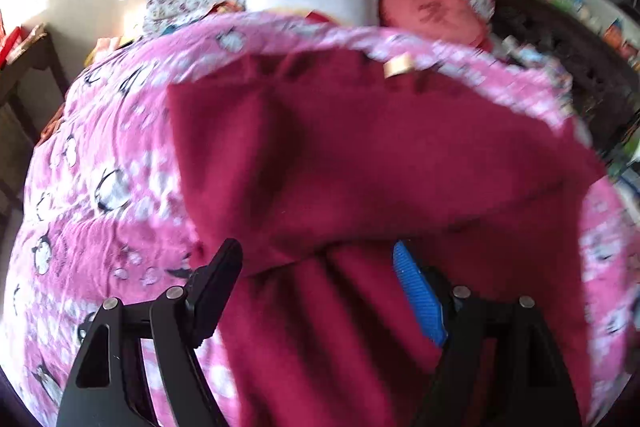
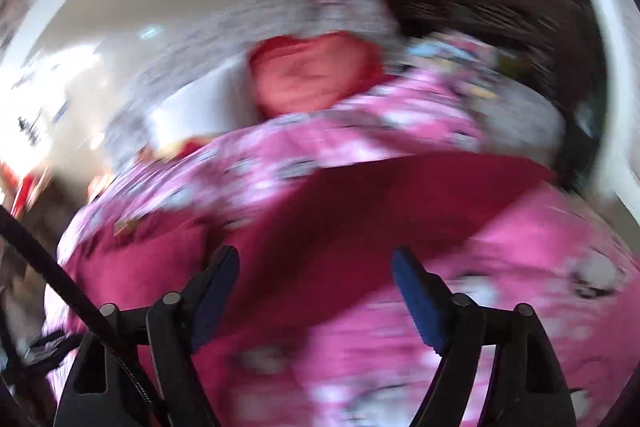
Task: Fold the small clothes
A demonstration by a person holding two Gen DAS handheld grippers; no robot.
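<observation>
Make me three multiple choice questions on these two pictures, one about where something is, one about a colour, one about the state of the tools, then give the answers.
1. Where does the garment lie?
A. on the pink bedspread
B. on a wooden floor
C. hung on the wall

2. What colour is the garment?
A. white
B. dark red
C. green

3. How do the two tools stand?
A. both open
B. both shut on cloth
C. left shut, right open

Answers:
1. A, pink print shows around the cloth in both views.
2. B, it is deep crimson throughout.
3. A, the left tool and right tool each show a wide gap between the fingers, gripping nothing.
</observation>
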